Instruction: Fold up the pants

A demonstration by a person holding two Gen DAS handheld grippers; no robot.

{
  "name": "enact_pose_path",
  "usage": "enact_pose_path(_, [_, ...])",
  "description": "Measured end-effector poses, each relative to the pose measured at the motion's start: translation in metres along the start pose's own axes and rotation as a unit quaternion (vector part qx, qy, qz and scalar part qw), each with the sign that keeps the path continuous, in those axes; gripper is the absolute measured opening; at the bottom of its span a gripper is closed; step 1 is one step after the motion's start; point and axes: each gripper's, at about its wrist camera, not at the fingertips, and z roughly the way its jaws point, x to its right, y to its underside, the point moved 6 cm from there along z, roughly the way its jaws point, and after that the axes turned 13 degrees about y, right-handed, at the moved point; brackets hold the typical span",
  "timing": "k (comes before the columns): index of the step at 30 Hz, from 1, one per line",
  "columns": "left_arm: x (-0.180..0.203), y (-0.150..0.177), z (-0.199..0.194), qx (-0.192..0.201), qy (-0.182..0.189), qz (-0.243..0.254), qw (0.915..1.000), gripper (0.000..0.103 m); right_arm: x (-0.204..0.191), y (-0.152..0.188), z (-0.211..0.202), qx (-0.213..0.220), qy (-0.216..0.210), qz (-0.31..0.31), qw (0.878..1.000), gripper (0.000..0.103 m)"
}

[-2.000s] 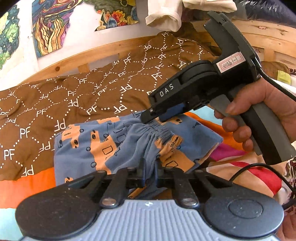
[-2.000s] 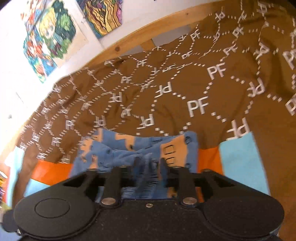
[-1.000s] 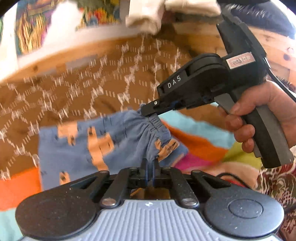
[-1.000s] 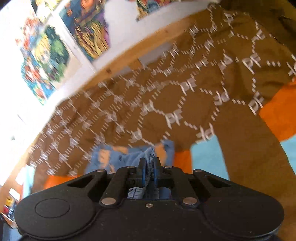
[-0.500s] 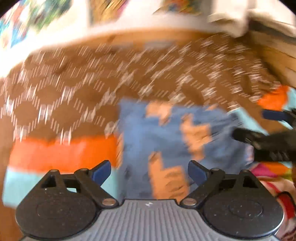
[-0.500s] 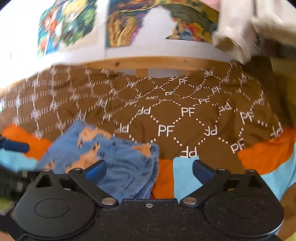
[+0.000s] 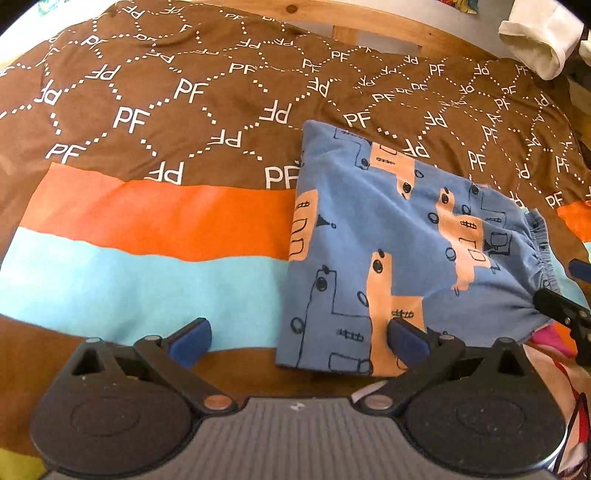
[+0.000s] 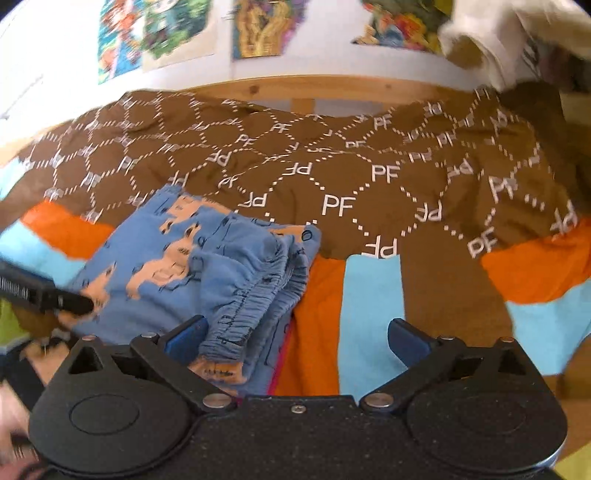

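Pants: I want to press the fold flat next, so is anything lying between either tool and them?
Nothing visible. The pants lie folded on the bedspread, directly ahead of the open left tool and right tool.

Colourful posters (image 8: 258, 29) above wooden bedframe (image 8: 314, 83)

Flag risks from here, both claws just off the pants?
1. The gathered waistband lies bunched beside the right claw; a finger could snag it and undo the fold.
2. The pants sit on a rumpled bedspread, so the stack may slump.
3. The left claw has one finger over the hem.
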Motion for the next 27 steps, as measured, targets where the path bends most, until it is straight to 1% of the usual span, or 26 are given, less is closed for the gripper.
enact_pose_path(2, [0.002,-0.007,0.001,-0.002,-0.002,-0.006,1.0000,0.103,0.001,-0.002,-0.006,0.001,0.005,-0.009,1.000,0.102])
enact_pose_path(3, [0.002,-0.011,-0.002,0.004,-0.006,-0.009,0.9999,0.103,0.001,-0.005,-0.010,0.003,0.008,-0.007,1.000,0.102])
enact_pose_path(5, [0.004,-0.024,-0.007,0.029,-0.015,-0.002,0.9995,0.103,0.003,-0.017,-0.015,0.017,0.009,-0.006,1.000,0.102])
enact_pose_path(7, [0.010,-0.043,-0.008,0.053,-0.016,0.025,0.9982,0.103,0.004,-0.032,-0.014,0.032,0.008,-0.004,0.999,0.102])
enact_pose_path(9, [0.018,-0.061,-0.001,0.059,-0.024,0.049,0.9968,0.103,0.003,-0.046,-0.002,0.035,0.013,0.003,0.999,0.102])
enact_pose_path(10, [0.022,-0.070,0.005,0.068,-0.024,0.063,0.9954,0.103,0.003,-0.052,0.006,0.035,0.019,0.009,0.999,0.102])
enact_pose_path(12, [0.028,-0.083,0.020,0.077,-0.028,0.087,0.9929,0.103,0.002,-0.063,0.022,0.029,0.019,0.031,0.999,0.102])
enact_pose_path(14, [0.031,-0.092,0.042,0.067,-0.042,0.100,0.9919,0.103,0.000,-0.068,0.037,0.021,0.012,0.044,0.999,0.102])
enact_pose_path(16, [0.029,-0.099,0.065,0.049,-0.059,0.098,0.9922,0.103,-0.006,-0.065,0.053,0.009,0.012,0.026,1.000,0.102])
enact_pose_path(18, [0.025,-0.103,0.079,0.045,-0.056,0.089,0.9934,0.103,-0.010,-0.055,0.072,-0.013,0.029,-0.014,0.999,0.102])
enact_pose_path(19, [0.022,-0.105,0.084,0.046,-0.053,0.081,0.9943,0.103,-0.010,-0.052,0.078,-0.016,0.033,-0.028,0.999,0.102])
enact_pose_path(20, [0.017,-0.107,0.088,0.046,-0.050,0.069,0.9953,0.103,-0.008,-0.050,0.082,-0.014,0.026,-0.029,0.999,0.102])
enact_pose_path(23, [0.007,-0.113,0.093,0.045,-0.038,0.043,0.9973,0.103,0.003,-0.052,0.089,-0.029,0.008,0.006,1.000,0.102])
enact_pose_path(27, [0.003,-0.116,0.090,0.044,-0.034,0.043,0.9976,0.103,0.018,-0.056,0.094,-0.041,-0.005,0.057,0.998,0.102])
